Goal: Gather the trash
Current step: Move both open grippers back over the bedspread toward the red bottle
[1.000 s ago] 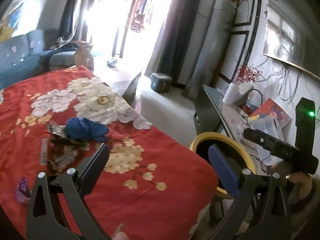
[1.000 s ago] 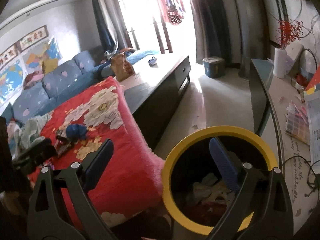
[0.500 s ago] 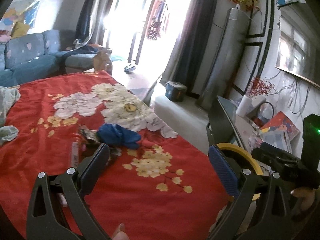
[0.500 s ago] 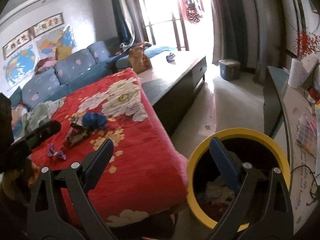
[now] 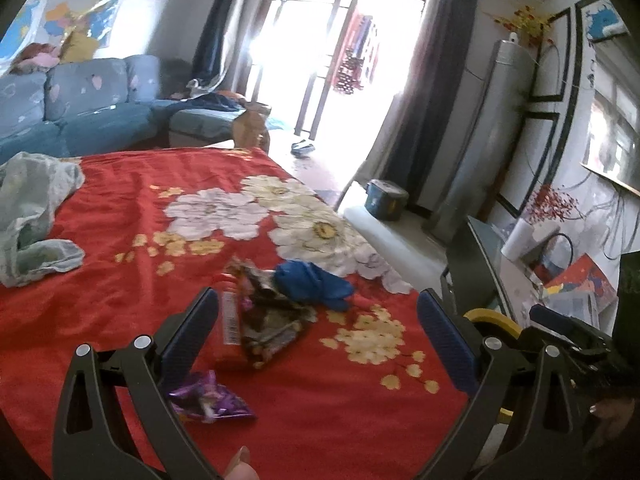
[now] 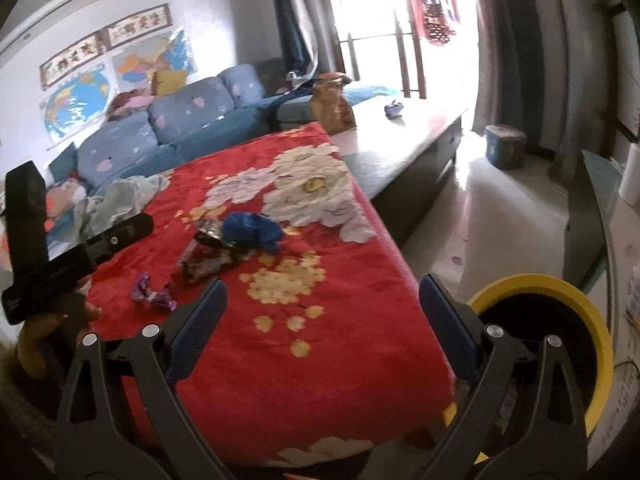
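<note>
Trash lies on a red flowered cloth (image 5: 120, 312): a crumpled blue bag (image 5: 312, 282), dark snack wrappers (image 5: 268, 320), a red wrapper with a barcode (image 5: 228, 322) and a purple wrapper (image 5: 210, 400). My left gripper (image 5: 316, 340) is open and empty, just short of the wrappers. My right gripper (image 6: 322, 326) is open and empty above the cloth's near right part. In the right wrist view the blue bag (image 6: 250, 230), dark wrappers (image 6: 208, 258) and purple wrapper (image 6: 152, 292) lie ahead to the left. A yellow-rimmed black bin (image 6: 592, 320) stands right of the cloth; it also shows in the left wrist view (image 5: 490, 318).
A pale green cloth (image 5: 32, 216) lies at the cloth's far left. A blue sofa (image 6: 168, 128) stands behind. A dark low table (image 6: 412, 160) with a brown bag (image 6: 332, 108) adjoins the far end. A cluttered glass desk (image 5: 520, 280) is at the right. A blue box (image 6: 504, 146) sits on the floor.
Both grippers have swung left, away from the yellow-rimmed bin and toward the trash on the red cloth. The wrappers now lie nearer the left gripper. Both stay open and empty.
</note>
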Demonstrator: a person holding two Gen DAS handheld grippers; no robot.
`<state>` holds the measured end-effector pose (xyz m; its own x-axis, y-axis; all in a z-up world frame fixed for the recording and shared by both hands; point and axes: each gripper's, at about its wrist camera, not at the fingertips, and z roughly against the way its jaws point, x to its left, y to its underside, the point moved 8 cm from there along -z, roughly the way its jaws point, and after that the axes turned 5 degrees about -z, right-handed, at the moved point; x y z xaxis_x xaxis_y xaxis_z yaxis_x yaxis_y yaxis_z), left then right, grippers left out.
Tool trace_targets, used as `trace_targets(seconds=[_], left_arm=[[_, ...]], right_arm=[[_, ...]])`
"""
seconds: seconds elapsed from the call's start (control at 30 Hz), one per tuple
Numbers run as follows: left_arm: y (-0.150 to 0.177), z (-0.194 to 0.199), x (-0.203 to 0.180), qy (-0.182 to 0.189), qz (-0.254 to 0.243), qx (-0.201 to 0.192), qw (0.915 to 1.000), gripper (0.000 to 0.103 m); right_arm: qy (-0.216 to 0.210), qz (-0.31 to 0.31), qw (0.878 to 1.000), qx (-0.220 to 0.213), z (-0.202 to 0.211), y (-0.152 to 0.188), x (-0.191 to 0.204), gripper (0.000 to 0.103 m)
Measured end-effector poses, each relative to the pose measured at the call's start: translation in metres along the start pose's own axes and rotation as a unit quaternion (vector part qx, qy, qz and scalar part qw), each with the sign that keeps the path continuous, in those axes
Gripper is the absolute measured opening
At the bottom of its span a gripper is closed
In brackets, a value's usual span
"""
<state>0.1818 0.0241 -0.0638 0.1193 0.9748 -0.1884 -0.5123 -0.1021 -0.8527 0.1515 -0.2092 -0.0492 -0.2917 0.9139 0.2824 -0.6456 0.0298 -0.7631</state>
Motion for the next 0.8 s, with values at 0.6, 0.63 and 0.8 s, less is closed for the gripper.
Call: trace_targets(seconds=[0.6, 0.63, 0.8], left_arm=[[0.014, 0.002, 0.086, -0.059, 0.057, 0.031, 0.9962, 0.095], [0.015, 0.001, 0.089, -0.055, 0.062, 0.034, 0.9960, 0.095], [0.021, -0.011, 0.096, -0.032, 0.086, 0.060, 0.9940, 0.072]], right_arm=[[-0.043, 0.049, 0.997, 0.029, -0.055, -0.012, 0.054, 0.088], [-0.044, 0.049, 0.997, 0.033, -0.059, -0.013, 0.055, 0.088], [-0.058, 0.037, 0.996, 0.053, -0.090, -0.021, 0.058, 0.081]])
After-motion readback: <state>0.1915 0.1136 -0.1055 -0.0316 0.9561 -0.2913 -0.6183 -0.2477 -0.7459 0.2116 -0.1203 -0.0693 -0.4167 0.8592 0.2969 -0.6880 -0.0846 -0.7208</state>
